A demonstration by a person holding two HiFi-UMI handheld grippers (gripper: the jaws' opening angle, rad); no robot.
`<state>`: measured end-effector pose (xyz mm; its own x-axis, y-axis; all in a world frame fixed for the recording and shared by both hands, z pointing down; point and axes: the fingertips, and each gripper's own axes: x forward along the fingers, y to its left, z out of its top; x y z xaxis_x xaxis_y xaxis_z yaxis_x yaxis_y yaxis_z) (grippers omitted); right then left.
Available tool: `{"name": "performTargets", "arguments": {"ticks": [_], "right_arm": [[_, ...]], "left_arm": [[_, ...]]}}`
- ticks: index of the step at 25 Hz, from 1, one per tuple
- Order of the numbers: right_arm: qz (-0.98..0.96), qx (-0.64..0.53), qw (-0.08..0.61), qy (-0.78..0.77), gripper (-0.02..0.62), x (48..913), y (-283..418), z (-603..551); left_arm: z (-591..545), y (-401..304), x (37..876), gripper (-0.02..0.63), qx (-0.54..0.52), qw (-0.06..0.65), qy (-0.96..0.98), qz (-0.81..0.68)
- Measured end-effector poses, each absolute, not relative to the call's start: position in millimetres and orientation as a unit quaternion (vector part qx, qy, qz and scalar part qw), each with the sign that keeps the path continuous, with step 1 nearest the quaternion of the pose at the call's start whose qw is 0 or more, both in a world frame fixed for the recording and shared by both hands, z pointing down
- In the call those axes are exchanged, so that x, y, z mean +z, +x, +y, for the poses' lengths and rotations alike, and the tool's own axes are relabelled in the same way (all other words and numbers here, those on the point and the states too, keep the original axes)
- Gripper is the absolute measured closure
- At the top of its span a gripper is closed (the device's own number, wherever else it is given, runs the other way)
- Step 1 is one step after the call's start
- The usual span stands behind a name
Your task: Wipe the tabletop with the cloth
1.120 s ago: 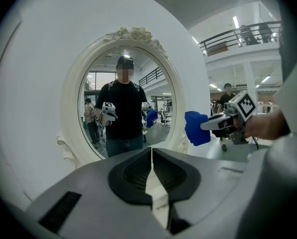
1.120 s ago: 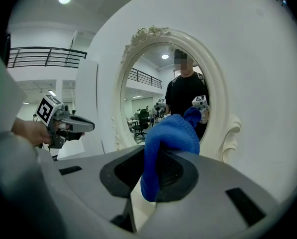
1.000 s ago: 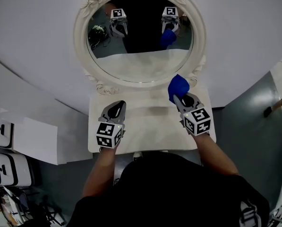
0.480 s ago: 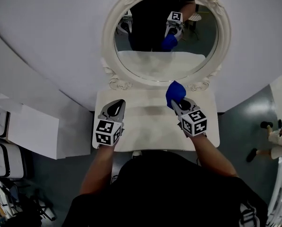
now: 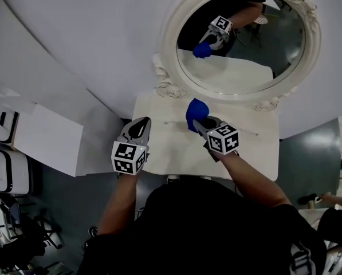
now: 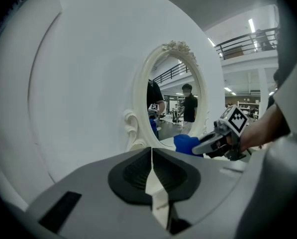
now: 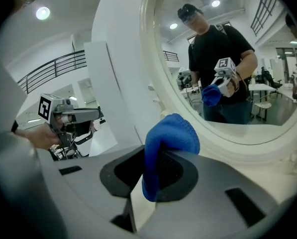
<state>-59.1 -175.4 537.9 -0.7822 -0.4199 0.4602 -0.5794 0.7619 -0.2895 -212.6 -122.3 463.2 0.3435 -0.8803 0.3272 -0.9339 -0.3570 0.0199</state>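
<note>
A blue cloth (image 5: pixel 196 112) is bunched between the jaws of my right gripper (image 5: pixel 199 120), which is shut on it over the back middle of the small white tabletop (image 5: pixel 176 153), close to the mirror frame. In the right gripper view the blue cloth (image 7: pixel 163 148) folds over the jaw tips. My left gripper (image 5: pixel 137 132) hovers at the table's left edge, jaws shut with nothing between them. The left gripper view shows its closed jaws, my left gripper (image 6: pixel 151 156), and the blue cloth (image 6: pixel 187 144) off to the right.
An oval mirror (image 5: pixel 245 44) in an ornate white frame stands at the back of the table against a curved white wall (image 5: pixel 85 56). White cabinets (image 5: pixel 22 148) stand to the left. Grey floor (image 5: pixel 308 148) lies to the right.
My right gripper has carried the cloth leftwards along the back of the tabletop, towards the mirror's left side. The left gripper stays at the table's left edge. The head view has swung left.
</note>
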Motion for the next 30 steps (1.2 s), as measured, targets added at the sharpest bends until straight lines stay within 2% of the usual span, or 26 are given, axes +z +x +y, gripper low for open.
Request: {"name": "performTargets", "arguments": {"ticks": [8,16,25,30], "right_arm": [[-0.915,0.259,0.249,0.185,0.552,604,-172,-160],[-0.912,0.228,0.321,0.117,0.552,665,-251,-135],[-0.9,0.247,0.349,0.085,0.552,724,-321,-121],[-0.891,0.299,0.335,0.064,0.552,755,-353,-110]], "left_arm": [[-106,-269,481,0.586,0.135,0.124,0.795,-0.578],[-94,-300,496,0.586,0.142,0.135,0.787,-0.585],[-80,-337,513,0.586,0.158,0.154,0.773,-0.594],[-72,-353,522,0.586,0.171,0.167,0.765,-0.598]]}}
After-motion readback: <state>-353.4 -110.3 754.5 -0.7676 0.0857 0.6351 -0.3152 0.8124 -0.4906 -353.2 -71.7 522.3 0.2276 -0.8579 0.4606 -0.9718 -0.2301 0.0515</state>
